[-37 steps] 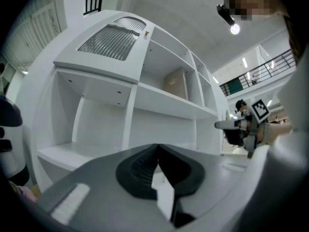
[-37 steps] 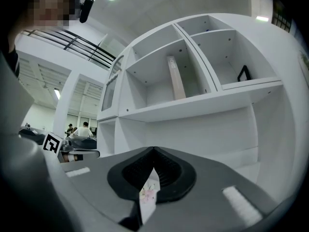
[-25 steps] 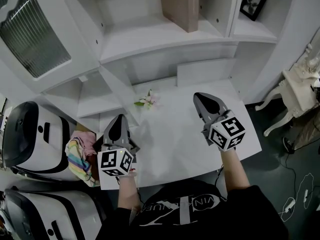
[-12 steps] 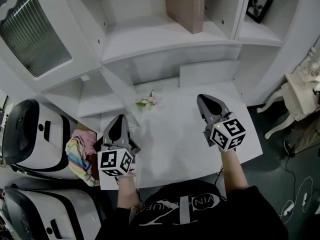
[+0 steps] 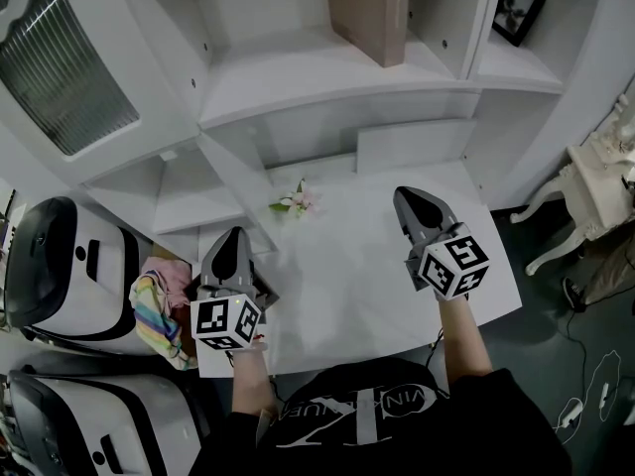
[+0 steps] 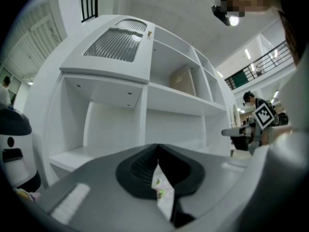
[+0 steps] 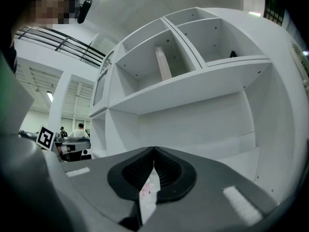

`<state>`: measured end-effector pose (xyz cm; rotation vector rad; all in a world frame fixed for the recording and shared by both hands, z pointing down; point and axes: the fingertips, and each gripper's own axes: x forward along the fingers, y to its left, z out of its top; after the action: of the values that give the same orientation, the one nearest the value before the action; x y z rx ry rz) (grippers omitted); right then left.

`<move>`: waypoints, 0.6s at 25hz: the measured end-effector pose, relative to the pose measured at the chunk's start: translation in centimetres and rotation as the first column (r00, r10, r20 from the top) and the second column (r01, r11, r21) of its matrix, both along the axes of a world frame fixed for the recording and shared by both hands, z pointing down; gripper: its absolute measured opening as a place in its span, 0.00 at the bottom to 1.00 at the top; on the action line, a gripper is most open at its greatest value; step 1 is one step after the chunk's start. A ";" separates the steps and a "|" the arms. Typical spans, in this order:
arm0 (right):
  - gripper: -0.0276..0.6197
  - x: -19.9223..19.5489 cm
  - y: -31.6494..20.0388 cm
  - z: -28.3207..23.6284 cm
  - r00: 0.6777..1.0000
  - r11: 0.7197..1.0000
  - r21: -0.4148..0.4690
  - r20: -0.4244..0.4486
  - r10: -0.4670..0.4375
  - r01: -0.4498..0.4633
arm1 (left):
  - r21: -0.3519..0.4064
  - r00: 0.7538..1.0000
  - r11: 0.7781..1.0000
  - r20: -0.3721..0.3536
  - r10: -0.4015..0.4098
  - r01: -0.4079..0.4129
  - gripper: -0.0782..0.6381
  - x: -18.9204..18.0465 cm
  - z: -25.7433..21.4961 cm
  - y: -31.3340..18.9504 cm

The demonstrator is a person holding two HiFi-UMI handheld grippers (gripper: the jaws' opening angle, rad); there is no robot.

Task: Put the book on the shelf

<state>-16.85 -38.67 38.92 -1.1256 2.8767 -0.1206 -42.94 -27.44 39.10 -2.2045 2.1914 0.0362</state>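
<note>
One tan book (image 5: pixel 369 8) stands upright on the shelf (image 5: pixel 298 75)

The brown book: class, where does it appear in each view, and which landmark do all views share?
Head view: book top centre, standing.
Left gripper view: book right of centre, upper compartment.
Right gripper view: book upper centre, edge-on.
Shared landmark: white shelf board beneath it.

Book (image 5: pixel 369 8) upright on shelf (image 5: pixel 298 79), flowers (image 5: pixel 295 201) on desk (image 5: pixel 347 281), left claw (image 5: pixel 232 238), right claw (image 5: pixel 407 198)
</note>
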 end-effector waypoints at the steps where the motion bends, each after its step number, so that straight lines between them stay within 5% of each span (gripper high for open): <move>1: 0.05 0.0 -0.1 0.0 1.000 1.000 -0.001 0.001 0.000 0.000 | 0.000 1.000 1.000 0.001 0.000 0.000 0.11 0.0 0.0 0.0; 15: 0.05 0.3 -0.7 0.2 1.000 1.000 -0.006 0.007 0.006 -0.006 | -0.005 1.000 1.000 0.005 -0.004 0.004 0.11 0.0 0.0 -0.4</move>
<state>-16.60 -39.41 39.09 -1.1319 2.8682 -0.1324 -42.98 -27.87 39.10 -2.2006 2.1954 0.0257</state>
